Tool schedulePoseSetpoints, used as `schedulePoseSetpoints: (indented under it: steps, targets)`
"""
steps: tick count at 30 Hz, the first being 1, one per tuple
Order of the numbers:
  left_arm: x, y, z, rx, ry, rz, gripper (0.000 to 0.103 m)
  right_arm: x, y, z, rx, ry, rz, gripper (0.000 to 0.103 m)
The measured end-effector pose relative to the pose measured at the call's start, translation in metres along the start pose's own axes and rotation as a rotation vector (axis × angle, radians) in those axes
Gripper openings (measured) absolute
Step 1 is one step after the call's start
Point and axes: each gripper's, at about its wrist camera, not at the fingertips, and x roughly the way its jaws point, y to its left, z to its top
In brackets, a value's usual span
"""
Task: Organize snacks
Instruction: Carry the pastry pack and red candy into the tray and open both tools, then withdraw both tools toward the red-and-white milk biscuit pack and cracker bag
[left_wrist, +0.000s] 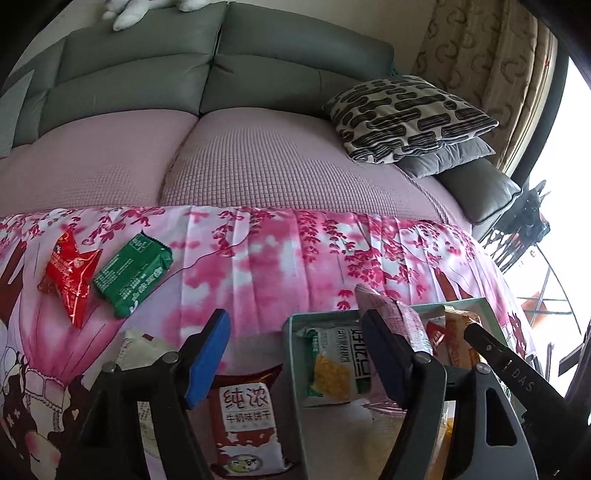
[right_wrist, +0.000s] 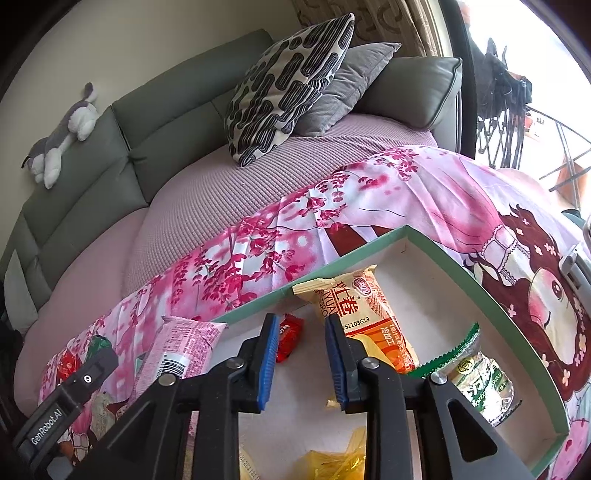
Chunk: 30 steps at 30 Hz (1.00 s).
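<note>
Left wrist view: the left gripper (left_wrist: 295, 354) hovers with its jaws spread wide and nothing between them, low over the blossom-print cloth (left_wrist: 258, 266) that covers the surface. Directly beneath it lies a milk biscuit packet (left_wrist: 245, 417). Further off to the left, a red snack packet (left_wrist: 70, 275) and a green snack packet (left_wrist: 135, 275) lie touching each other. To the right stands the green-rimmed box (left_wrist: 291, 332), holding a corn-print packet (left_wrist: 334, 363) and a pink packet (left_wrist: 402, 321) leaning at its edge.

Right wrist view: the right gripper (right_wrist: 301, 363) sits over the box interior, its jaws narrowly apart and holding nothing. An orange egg-roll packet (right_wrist: 364, 317) lies just beside the right finger; a small red candy (right_wrist: 290, 338) and a clear green-topped packet (right_wrist: 480, 373) rest nearby, with a yellow wrapper (right_wrist: 332, 461) below.

These packets are probably light, crinkly and slippery, with brittle contents. Pinching across the flat middle or a crimped end seam seems safest.
</note>
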Motion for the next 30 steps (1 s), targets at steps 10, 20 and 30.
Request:
schedulePoseSetpoints:
  steps: [10,20,30]
  targets:
    - [-0.005,0.027,0.001,-0.052,-0.025,0.087,0.082,-0.004,0.014,-0.001,-0.041,-0.025,0.034,0.054]
    - [-0.018,0.065,0.004,-0.118,-0.074,0.211,0.089,-0.005,0.041,-0.007,-0.106,-0.038,0.122,0.073]
    - [-0.031,0.1,0.003,-0.152,-0.104,0.333,0.098,-0.004,0.066,-0.016,-0.152,-0.031,0.215,0.09]
